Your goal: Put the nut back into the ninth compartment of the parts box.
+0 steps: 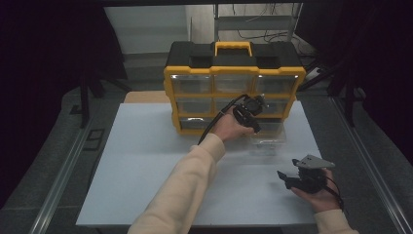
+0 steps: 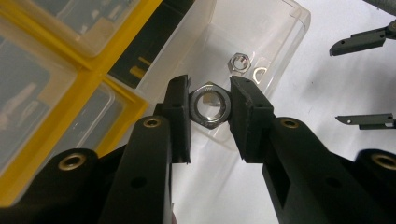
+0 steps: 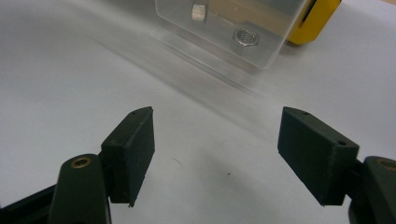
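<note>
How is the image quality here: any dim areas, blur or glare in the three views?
High view: dark surroundings, the white table evenly lit, clear drawer faint. Left gripper view: held nut sharp, glare on the drawer's plastic, yellow organizer soft. Right gripper view: fingers sharp, drawer and its nuts blurred.

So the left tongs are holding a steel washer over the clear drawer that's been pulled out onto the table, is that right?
Not quite: the left tongs hold a hex nut, not a washer; the left gripper view shows its six-sided outline. It is indeed over the clear drawer on the table.
</note>
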`<action>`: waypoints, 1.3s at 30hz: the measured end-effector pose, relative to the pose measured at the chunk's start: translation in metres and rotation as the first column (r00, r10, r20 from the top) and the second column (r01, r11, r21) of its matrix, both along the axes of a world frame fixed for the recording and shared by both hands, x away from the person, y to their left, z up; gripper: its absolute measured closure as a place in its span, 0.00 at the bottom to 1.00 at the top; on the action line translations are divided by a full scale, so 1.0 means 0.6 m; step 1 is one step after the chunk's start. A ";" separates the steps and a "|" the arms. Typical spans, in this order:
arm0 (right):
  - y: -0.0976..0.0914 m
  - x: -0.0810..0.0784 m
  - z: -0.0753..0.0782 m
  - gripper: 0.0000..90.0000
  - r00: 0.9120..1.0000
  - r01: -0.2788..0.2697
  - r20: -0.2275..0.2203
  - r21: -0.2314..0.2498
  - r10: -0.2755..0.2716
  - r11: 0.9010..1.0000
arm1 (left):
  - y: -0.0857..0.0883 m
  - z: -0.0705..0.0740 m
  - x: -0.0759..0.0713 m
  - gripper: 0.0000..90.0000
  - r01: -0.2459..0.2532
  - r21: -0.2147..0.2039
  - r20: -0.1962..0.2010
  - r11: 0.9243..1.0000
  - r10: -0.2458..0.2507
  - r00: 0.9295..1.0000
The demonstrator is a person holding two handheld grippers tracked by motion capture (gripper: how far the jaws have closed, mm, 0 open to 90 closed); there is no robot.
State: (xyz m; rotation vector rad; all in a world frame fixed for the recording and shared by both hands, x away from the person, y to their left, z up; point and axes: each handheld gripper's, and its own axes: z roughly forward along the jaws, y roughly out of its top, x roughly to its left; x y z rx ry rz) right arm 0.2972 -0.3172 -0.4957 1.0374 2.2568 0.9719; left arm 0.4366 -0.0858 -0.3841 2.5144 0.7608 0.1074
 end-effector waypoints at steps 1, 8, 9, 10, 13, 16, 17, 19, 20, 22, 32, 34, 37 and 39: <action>0.000 0.000 0.000 0.31 1.000 0.000 0.000 0.000 0.000 1.000 | -0.002 -0.001 0.001 0.78 -0.002 0.000 0.002 1.000 0.002 1.000; -0.001 -0.001 0.001 0.31 1.000 0.000 0.004 0.002 0.000 1.000 | -0.017 -0.011 0.012 0.78 -0.003 -0.010 0.003 1.000 0.003 1.000; -0.001 -0.001 0.001 0.31 1.000 0.000 0.004 0.003 0.000 1.000 | -0.020 -0.012 0.012 0.78 -0.002 -0.010 0.004 1.000 0.002 1.000; -0.002 -0.001 0.001 0.31 1.000 0.000 0.003 0.003 0.000 1.000 | -0.022 -0.014 0.013 0.78 0.000 -0.008 0.005 1.000 0.000 1.000; -0.003 -0.001 0.001 0.31 1.000 0.000 0.002 0.003 0.000 1.000 | -0.026 -0.019 0.015 0.78 -0.001 -0.006 0.006 1.000 0.001 1.000; -0.003 -0.001 0.001 0.31 1.000 0.000 0.003 0.005 0.000 1.000 | -0.028 -0.022 0.016 0.78 -0.005 -0.002 0.009 1.000 0.005 1.000; -0.003 -0.001 0.001 0.31 1.000 0.000 0.003 0.004 0.000 1.000 | -0.028 -0.022 0.016 0.77 -0.007 -0.002 0.012 1.000 0.007 1.000; -0.003 -0.001 0.001 0.31 1.000 -0.001 0.002 0.004 0.001 1.000 | -0.027 -0.021 0.015 0.72 -0.008 -0.013 0.022 1.000 0.008 1.000; -0.003 -0.001 0.001 0.31 1.000 0.000 0.002 0.004 0.000 1.000 | -0.026 -0.018 0.013 0.64 -0.014 -0.014 0.031 1.000 0.014 0.999; -0.003 -0.001 0.001 0.31 1.000 -0.001 0.003 0.003 0.001 1.000 | -0.020 -0.012 0.010 0.52 -0.025 -0.034 0.044 0.999 0.027 0.999; -0.001 -0.002 0.001 0.31 1.000 0.002 0.004 0.002 -0.002 1.000 | 0.019 0.000 -0.013 0.20 -0.014 -0.073 0.051 0.997 0.018 0.999; -0.001 -0.002 0.001 0.31 1.000 0.000 0.005 0.001 0.000 1.000 | 0.027 -0.002 -0.021 0.17 -0.017 -0.071 0.056 0.997 0.021 0.998; 0.000 -0.003 0.001 0.31 1.000 0.002 0.005 0.000 -0.002 1.000 | 0.039 -0.001 -0.029 0.16 -0.015 -0.074 0.062 0.997 0.020 0.998; 0.000 -0.003 0.001 0.31 1.000 0.003 0.005 0.000 -0.003 1.000 | 0.047 0.000 -0.036 0.15 -0.011 -0.075 0.067 0.997 0.016 0.998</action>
